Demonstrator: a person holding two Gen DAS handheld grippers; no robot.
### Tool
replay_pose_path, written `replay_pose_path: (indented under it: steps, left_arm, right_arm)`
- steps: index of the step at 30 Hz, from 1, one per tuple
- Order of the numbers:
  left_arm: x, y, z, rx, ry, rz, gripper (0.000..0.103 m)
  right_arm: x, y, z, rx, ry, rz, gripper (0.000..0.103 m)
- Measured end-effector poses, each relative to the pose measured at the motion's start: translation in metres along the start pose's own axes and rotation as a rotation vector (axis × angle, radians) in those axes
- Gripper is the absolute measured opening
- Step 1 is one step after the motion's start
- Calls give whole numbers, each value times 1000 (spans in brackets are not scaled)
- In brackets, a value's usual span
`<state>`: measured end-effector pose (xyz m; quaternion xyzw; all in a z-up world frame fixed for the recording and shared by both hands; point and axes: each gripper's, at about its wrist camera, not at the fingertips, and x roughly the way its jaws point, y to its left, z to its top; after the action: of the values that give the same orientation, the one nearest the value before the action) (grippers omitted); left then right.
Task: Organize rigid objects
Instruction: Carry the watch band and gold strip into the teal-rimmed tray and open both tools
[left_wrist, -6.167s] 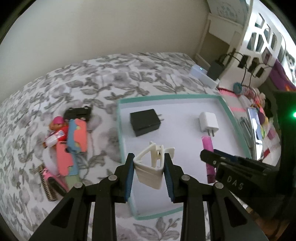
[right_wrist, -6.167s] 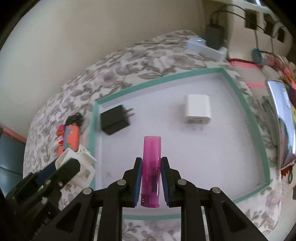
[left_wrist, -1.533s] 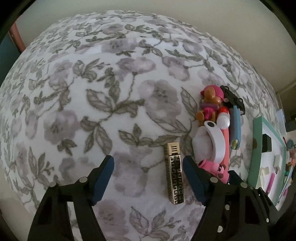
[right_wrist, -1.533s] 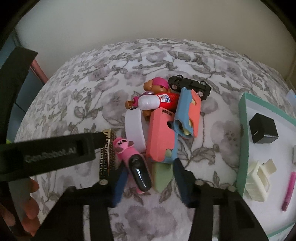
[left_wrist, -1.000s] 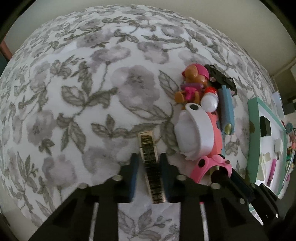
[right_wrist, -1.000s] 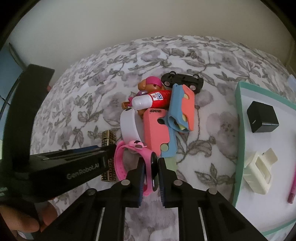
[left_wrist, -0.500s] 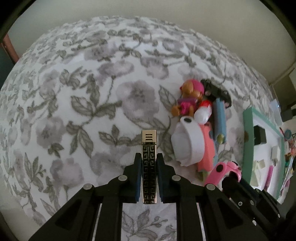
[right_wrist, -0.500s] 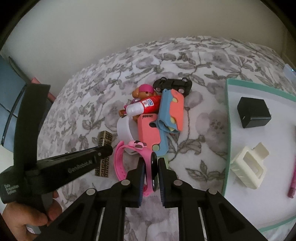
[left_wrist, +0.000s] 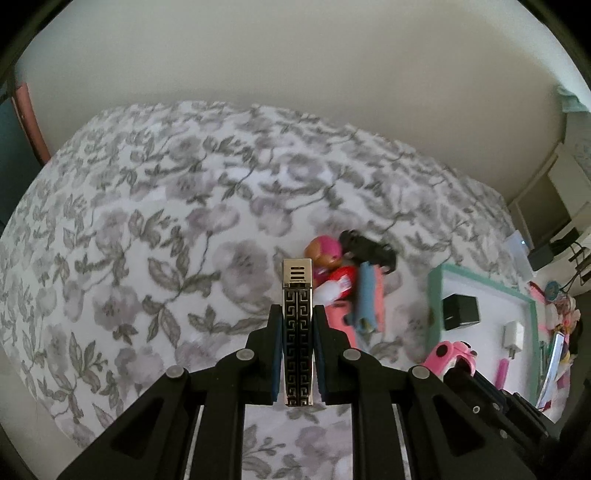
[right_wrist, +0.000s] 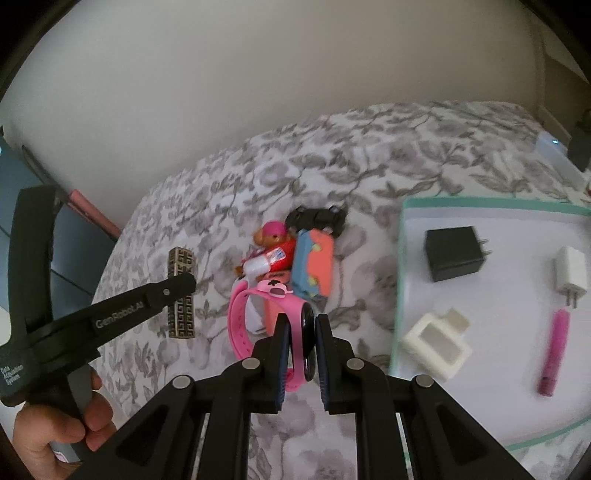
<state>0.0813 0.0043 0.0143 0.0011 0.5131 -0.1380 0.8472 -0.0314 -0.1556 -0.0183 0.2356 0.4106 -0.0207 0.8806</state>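
My left gripper (left_wrist: 297, 314) is shut on a gold lighter (left_wrist: 297, 332) with a black key pattern and holds it above the flowered cloth; the lighter also shows in the right wrist view (right_wrist: 181, 295). My right gripper (right_wrist: 300, 325) is shut on a pink kids' watch (right_wrist: 266, 314), lifted off the cloth; the watch also shows in the left wrist view (left_wrist: 448, 356). A teal-edged white tray (right_wrist: 402, 258) at the right holds a black charger (right_wrist: 454, 253), a white charger (right_wrist: 570, 275), a cream plastic clip (right_wrist: 437, 341) and a pink lighter (right_wrist: 552, 356).
A pile of toys lies left of the tray: a pink-capped pup figure (right_wrist: 271, 230), a black toy car (right_wrist: 317, 218), a blue and coral toy car (right_wrist: 314, 262) and a small red and white bottle (right_wrist: 267, 260). A wall runs behind the flowered surface (left_wrist: 147, 229).
Both grippers have lifted higher with their objects and swung right toward the tray. Earlier I set the clip and pink lighter in the tray, then closed on the gold lighter and the watch.
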Motion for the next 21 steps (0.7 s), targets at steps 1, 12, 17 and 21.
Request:
replay_pose_path:
  steps: [1,12,17,21]
  left_arm:
    - [-4,-4,0,6,-9,-1,16]
    - [-4,-64,-9,109,-19,-17,16]
    - [1,-93,-17,160,0,-35,16]
    - [5,-117,-25,206,16,-54,16]
  right_arm:
    - [-3,-4,1,6,-5,-4,15]
    - [-32,-59,7,115,-25,-65,15]
    - [-39,-86,7,150,-23,-113,15]
    - [-45,-104,7,172,-27,-152,15]
